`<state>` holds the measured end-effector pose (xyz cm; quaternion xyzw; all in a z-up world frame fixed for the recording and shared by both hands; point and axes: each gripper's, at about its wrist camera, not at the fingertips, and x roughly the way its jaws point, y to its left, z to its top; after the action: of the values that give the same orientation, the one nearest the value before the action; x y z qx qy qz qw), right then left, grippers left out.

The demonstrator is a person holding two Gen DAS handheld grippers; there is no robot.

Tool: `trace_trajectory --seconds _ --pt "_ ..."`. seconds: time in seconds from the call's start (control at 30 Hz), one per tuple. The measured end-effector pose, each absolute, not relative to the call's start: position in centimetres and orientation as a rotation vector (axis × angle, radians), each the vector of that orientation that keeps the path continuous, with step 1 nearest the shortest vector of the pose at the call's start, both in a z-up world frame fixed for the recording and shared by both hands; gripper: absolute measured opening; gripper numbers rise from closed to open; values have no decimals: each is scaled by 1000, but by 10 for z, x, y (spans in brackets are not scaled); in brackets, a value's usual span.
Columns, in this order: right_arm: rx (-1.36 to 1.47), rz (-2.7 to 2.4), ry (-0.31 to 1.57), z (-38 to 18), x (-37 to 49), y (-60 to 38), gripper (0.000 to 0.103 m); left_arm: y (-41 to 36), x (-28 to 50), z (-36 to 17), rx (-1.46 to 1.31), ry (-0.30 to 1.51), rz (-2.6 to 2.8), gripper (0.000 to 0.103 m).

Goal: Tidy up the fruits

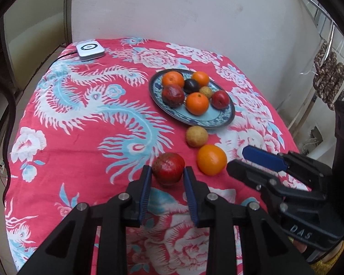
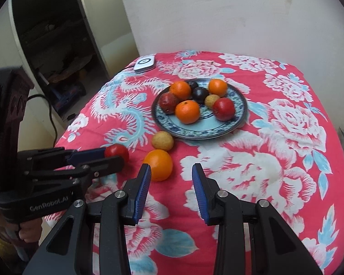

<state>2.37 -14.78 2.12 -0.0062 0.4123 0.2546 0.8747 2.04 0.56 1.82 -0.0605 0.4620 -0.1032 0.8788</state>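
Fruits sit mostly on the plate (image 1: 220,119), which rests on the red floral cloth (image 1: 80,137) toward the far right of the table; seven pieces are piled there, oranges, red fruits, a dark plum and a small yellow one. Three remain loose on the cloth in front of the plate: an orange (image 1: 211,159), a red fruit (image 1: 168,168) and a yellow fruit (image 1: 196,136), close together but apart.

The left gripper (image 1: 167,174) has its jaws spread to either side of the red fruit, the pads just beside its flanks or barely touching; I cannot tell if it is gripped yet. That fruit lies straight ahead between the fingertips, and the plate is farther ahead and to the right.

The right gripper (image 2: 171,171) is spread and empty, hovering with the orange just beyond its left finger (image 2: 143,188), so it is the nearer one for that piece. A white device (image 1: 90,50) lies at the far corner.
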Motion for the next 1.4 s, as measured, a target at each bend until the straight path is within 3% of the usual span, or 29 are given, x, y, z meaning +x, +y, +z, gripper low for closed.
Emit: trace_trajectory --seconds 0.77,0.87,1.4 --pt "-41 550 901 4 33 -125 39 19 24 17 -160 958 -198 30" --pt "-33 555 898 3 33 -126 33 19 24 17 -162 956 -197 30" --pt "25 550 864 16 32 -149 32 16 30 31 -174 932 -210 30"
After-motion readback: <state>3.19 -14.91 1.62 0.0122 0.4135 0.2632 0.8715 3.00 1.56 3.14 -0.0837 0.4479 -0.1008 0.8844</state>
